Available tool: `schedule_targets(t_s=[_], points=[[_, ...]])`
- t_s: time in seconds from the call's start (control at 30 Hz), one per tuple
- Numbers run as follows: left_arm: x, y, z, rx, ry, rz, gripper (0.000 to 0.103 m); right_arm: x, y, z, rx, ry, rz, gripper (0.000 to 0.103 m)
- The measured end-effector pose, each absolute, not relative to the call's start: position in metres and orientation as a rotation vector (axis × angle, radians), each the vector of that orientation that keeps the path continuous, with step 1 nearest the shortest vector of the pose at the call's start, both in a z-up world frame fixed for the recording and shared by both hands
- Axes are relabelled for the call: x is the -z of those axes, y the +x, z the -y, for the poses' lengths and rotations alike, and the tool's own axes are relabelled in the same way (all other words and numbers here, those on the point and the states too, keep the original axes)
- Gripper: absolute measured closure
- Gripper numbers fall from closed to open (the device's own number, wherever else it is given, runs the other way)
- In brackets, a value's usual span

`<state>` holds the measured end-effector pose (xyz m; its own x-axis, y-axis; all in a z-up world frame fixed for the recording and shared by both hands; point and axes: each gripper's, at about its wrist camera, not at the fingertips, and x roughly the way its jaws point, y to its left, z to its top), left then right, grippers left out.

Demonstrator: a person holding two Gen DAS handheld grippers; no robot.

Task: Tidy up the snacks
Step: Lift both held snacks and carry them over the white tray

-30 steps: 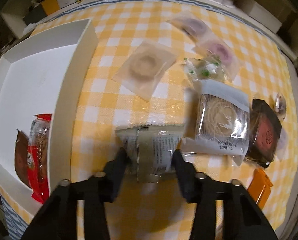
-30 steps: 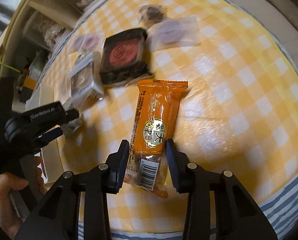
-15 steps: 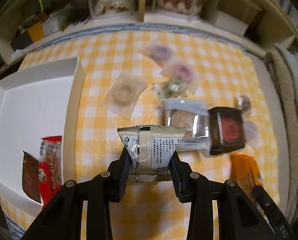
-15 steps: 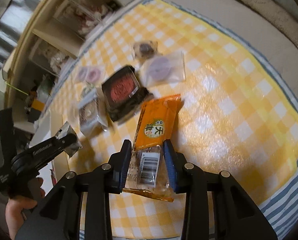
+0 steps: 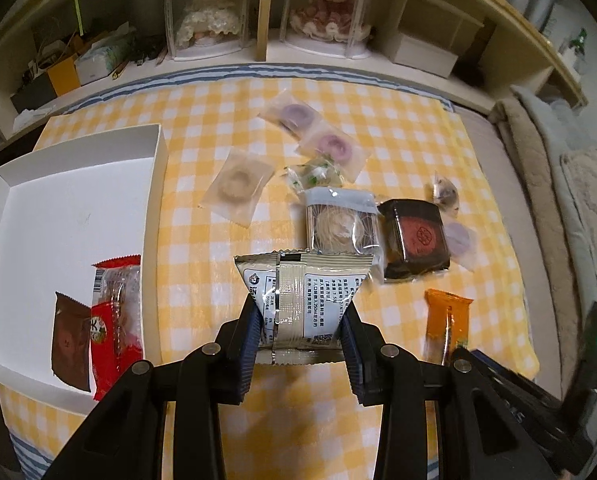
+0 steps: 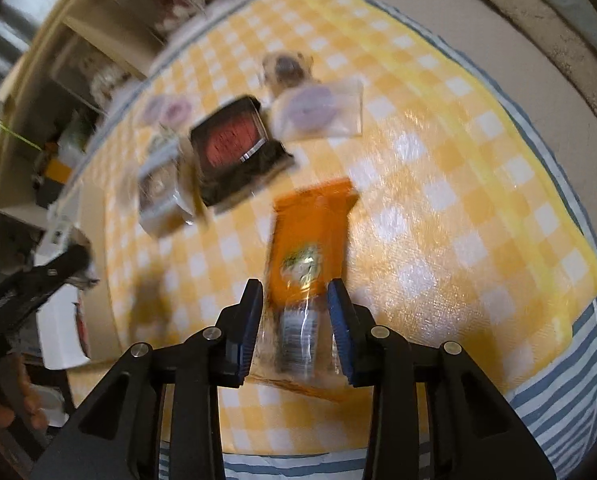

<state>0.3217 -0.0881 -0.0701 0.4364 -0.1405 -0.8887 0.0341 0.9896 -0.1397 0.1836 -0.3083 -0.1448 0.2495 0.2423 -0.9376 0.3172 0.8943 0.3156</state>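
My left gripper (image 5: 300,320) is shut on a silver-white snack packet (image 5: 302,296) and holds it above the yellow checked cloth, right of the white box (image 5: 154,200). The box holds a red snack (image 5: 116,320) and a brown snack (image 5: 72,344). My right gripper (image 6: 296,312) is shut on an orange snack packet (image 6: 308,240), lifted off the cloth; the packet also shows in the left wrist view (image 5: 446,320). The left gripper shows at the left of the right wrist view (image 6: 58,268).
Loose snacks lie on the cloth: a dark red-topped pack (image 5: 416,240), a clear pastry pack (image 5: 340,228), a beige ring cookie (image 5: 238,186), two purple ring cookies (image 5: 326,144), a small green-white candy (image 5: 316,172). Shelves with doll cases (image 5: 206,12) stand behind.
Both grippers have risen further from the cloth with their packets. The right wrist view is now motion-blurred as that gripper moves.
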Motion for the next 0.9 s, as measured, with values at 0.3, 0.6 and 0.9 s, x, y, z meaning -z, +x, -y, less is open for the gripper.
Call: schedule_targets(t_s=[0.3,0.6,0.9], points=[[0.058,0.302,0.079,0.15,-0.132,-1.086,0.066,0.165,0.196,0.294,0.078,0.434,-1.38,0.052],[0.034,0.275,0.053,0.185,-0.167,-1.006,0.066,0.133,0.189,0.304,0.06,0.467,-1.244,0.07],[-0.001,0.24,0.009,0.198,-0.171,-0.893,0.066,0.073,0.18,0.288,-0.026,0.474,-1.056,0.07]])
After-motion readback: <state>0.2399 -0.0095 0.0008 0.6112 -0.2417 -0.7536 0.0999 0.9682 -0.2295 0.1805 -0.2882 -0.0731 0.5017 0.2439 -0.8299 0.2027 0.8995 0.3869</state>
